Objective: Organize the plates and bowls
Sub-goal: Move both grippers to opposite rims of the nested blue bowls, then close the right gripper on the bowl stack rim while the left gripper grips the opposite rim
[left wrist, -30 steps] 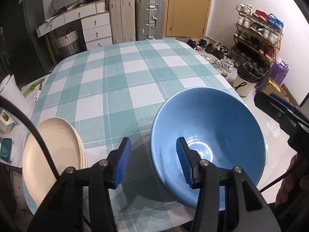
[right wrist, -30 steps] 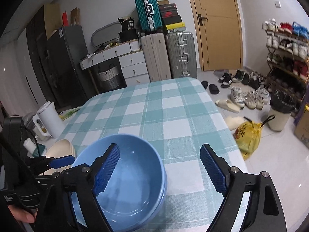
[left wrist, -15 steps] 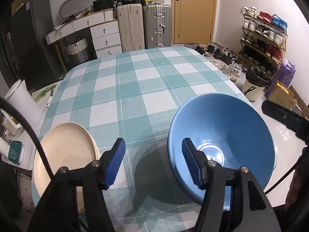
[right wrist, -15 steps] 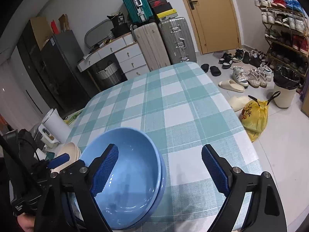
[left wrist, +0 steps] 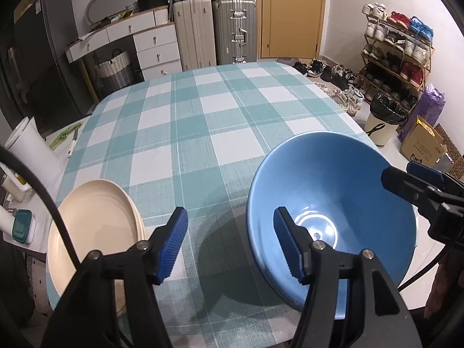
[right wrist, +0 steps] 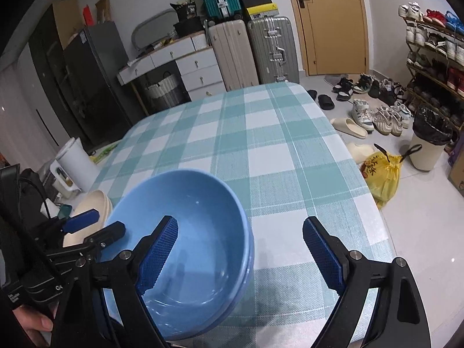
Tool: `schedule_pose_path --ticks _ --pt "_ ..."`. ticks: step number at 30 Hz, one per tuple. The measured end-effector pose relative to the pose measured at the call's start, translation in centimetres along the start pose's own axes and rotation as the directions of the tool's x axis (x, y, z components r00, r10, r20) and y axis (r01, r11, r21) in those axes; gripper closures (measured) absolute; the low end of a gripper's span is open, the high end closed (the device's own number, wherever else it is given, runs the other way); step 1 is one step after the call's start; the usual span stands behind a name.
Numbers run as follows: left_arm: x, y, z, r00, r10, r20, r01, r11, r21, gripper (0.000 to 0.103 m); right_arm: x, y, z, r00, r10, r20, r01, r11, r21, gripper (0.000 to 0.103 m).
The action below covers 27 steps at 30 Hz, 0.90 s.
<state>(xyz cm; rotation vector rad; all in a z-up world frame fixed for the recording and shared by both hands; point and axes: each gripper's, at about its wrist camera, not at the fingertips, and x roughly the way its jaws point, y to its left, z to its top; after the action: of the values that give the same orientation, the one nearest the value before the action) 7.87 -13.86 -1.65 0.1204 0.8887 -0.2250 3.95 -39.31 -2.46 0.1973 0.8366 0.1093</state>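
Two nested blue bowls [left wrist: 342,203] [right wrist: 200,232] rest on the checked tablecloth [left wrist: 203,133] near its front right corner. A stack of cream plates [left wrist: 92,232] [right wrist: 92,206] lies at the front left edge. My left gripper [left wrist: 230,243] [right wrist: 98,225] hangs open between plates and bowls, its right pad over the bowls' left rim, not pressing it. My right gripper [right wrist: 240,258] stands wide open over the bowls' right rim, gripping nothing. One of its fingers [left wrist: 406,185] shows at the right of the left wrist view.
The table's right edge runs close beside the bowls. On the floor to the right are a yellow bag [right wrist: 382,174], a bin [right wrist: 429,142], shoes and a shoe rack [left wrist: 397,49]. A white container [left wrist: 29,150] stands left of the table. Suitcases [left wrist: 214,32] line the far wall.
My left gripper's jaws have spread a little wider around the bowls' left rim. The right wrist view has tilted, showing more of the table. Bowls and plates have stayed put.
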Motion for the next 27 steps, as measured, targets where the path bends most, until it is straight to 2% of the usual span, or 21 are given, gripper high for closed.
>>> schedule_pose_path --ticks 10,20,22,24,26,27 --pt "2.2 0.4 -0.1 0.993 -0.065 -0.100 0.060 0.997 -0.045 0.041 2.4 -1.4 -0.7 0.991 0.055 -0.123 -0.046 0.996 0.079 0.013" --pt "5.0 0.8 -0.6 0.968 -0.132 -0.212 0.106 0.986 -0.131 0.041 4.7 -2.1 -1.6 0.965 0.114 -0.235 -0.081 0.986 0.145 0.014" --pt "5.1 0.7 -0.6 0.967 -0.139 -0.214 0.111 0.984 -0.138 0.041 5.2 -2.4 -1.8 0.958 0.125 -0.258 -0.084 0.983 0.166 0.020" --pt "5.2 0.5 -0.6 0.968 -0.133 -0.214 0.108 0.986 -0.128 0.041 5.6 -2.5 -2.0 0.952 0.130 -0.276 -0.083 0.981 0.178 0.030" --pt "5.3 0.1 -0.7 0.967 -0.135 -0.218 0.112 0.987 -0.114 0.041 5.9 -2.6 -2.1 0.945 0.159 -0.287 -0.104 0.975 0.198 0.035" --pt "5.3 0.0 -0.8 0.966 -0.136 -0.220 0.115 0.987 -0.108 0.041 5.9 -2.5 -2.2 0.943 0.171 -0.286 -0.115 0.972 0.204 0.043"
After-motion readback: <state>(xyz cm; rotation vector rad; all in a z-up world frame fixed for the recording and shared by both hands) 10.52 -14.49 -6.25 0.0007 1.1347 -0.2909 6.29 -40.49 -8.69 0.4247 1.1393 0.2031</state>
